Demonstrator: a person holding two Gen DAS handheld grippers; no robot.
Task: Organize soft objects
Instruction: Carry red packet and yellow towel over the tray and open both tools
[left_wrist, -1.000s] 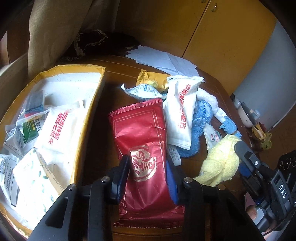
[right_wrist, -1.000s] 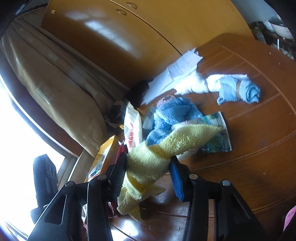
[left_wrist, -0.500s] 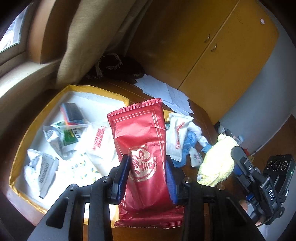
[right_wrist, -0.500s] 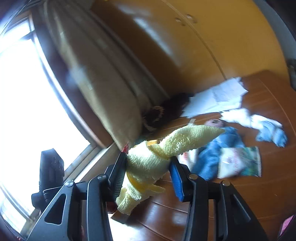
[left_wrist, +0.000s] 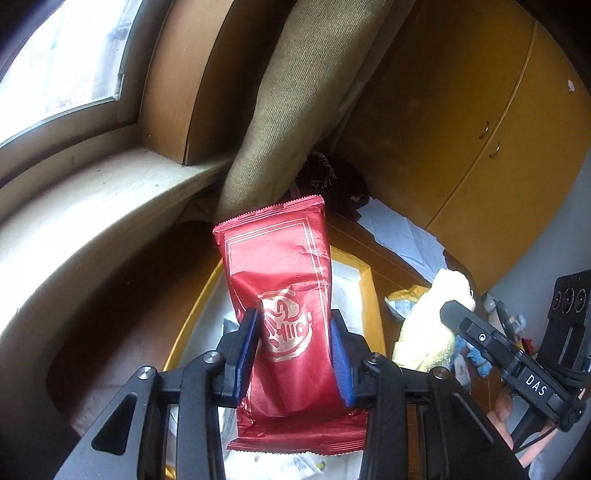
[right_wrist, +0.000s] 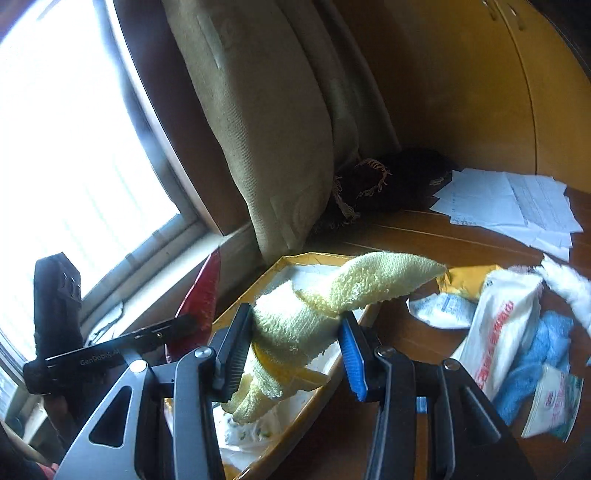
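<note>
A glossy red foil packet stands pinched in the left gripper above the gold-rimmed white tray. At 3 o'clock, the right gripper clamps a pale yellow terry cloth over the wooden desk.

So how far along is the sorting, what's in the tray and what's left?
Done: several packets lie in the gold-rimmed tray. In hand: left gripper holds the red packet, right gripper the yellow cloth. Left: white pack, blue cloth and small sachets on the table.
</note>
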